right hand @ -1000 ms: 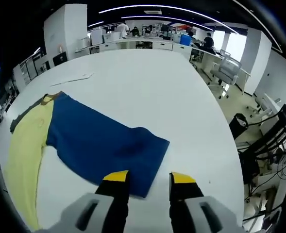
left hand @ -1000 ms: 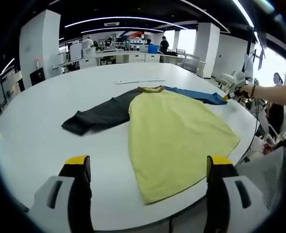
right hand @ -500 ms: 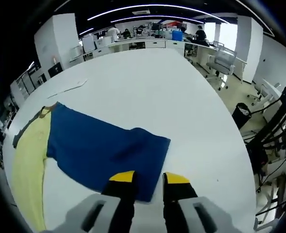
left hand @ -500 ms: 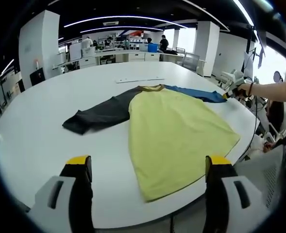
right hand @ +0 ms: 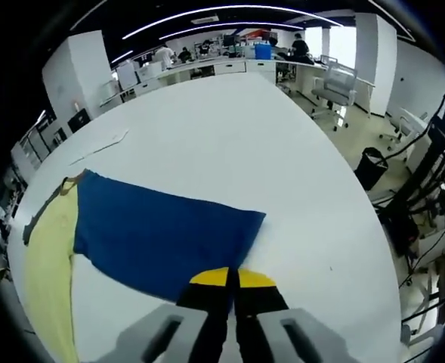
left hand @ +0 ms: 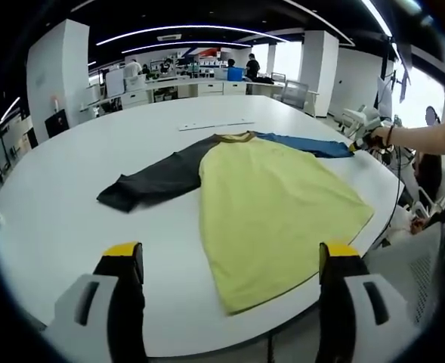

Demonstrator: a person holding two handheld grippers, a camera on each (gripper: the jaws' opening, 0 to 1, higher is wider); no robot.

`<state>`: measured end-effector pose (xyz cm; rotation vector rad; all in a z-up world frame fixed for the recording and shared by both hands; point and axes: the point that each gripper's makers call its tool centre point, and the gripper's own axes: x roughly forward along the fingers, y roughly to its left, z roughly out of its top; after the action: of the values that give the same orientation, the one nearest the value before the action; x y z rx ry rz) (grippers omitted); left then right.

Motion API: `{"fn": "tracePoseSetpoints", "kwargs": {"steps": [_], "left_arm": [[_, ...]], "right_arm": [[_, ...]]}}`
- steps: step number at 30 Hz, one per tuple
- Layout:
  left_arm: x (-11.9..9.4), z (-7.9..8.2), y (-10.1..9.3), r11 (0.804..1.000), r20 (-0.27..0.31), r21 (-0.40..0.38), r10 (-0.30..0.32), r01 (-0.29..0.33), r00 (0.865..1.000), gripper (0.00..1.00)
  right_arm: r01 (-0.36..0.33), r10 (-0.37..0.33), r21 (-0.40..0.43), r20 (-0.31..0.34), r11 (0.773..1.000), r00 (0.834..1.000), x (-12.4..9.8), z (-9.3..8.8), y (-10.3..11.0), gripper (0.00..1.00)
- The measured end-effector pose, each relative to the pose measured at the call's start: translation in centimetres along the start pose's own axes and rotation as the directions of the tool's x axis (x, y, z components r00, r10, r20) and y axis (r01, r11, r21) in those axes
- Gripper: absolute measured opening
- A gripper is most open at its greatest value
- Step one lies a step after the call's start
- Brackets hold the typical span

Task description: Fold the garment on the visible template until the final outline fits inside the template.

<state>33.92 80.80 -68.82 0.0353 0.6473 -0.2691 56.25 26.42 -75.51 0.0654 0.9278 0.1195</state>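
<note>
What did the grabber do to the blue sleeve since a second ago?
The right hand-held gripper closed its jaws on the cuff edge of the blue sleeve. The left hand-held gripper stayed open, and the yellow body and dark sleeve stayed flat on the white table.

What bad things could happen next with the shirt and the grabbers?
The right gripper, shut on the blue sleeve cuff, may hold only a thin edge, so the cuff could slip out when lifted. The yellow body reaches the table edge; a hard pull might drag it off.
</note>
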Motion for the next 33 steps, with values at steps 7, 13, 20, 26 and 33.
{"fn": "tracePoseSetpoints", "kwargs": {"steps": [7,13,20,26,33], "left_arm": [[0.0,0.2,-0.2,1.000,0.003,0.006,0.001,-0.001,1.000,0.96],[-0.1,0.1,-0.3,1.000,-0.003,0.013,-0.005,0.005,1.000,0.98],[-0.1,0.2,-0.5,1.000,-0.002,0.017,-0.015,0.015,1.000,0.99],[-0.2,0.1,-0.8,0.999,-0.011,0.023,-0.033,0.033,0.999,0.99],[-0.5,0.3,-0.6,0.999,0.002,0.016,-0.039,0.039,0.999,0.99]], "right_arm": [[0.005,-0.005,0.004,-0.011,1.000,1.000,-0.2,0.2,0.1,0.00],[0.015,-0.016,-0.032,-0.013,0.999,1.000,-0.8,0.9,0.4,0.00],[0.004,-0.002,-0.064,0.021,0.998,1.000,-1.5,2.6,1.6,0.00],[-0.015,0.019,-0.091,0.045,0.996,0.999,-2.0,3.9,3.1,0.00],[-0.040,0.050,-0.137,0.068,0.990,0.996,-2.3,5.3,5.0,0.00]]}}
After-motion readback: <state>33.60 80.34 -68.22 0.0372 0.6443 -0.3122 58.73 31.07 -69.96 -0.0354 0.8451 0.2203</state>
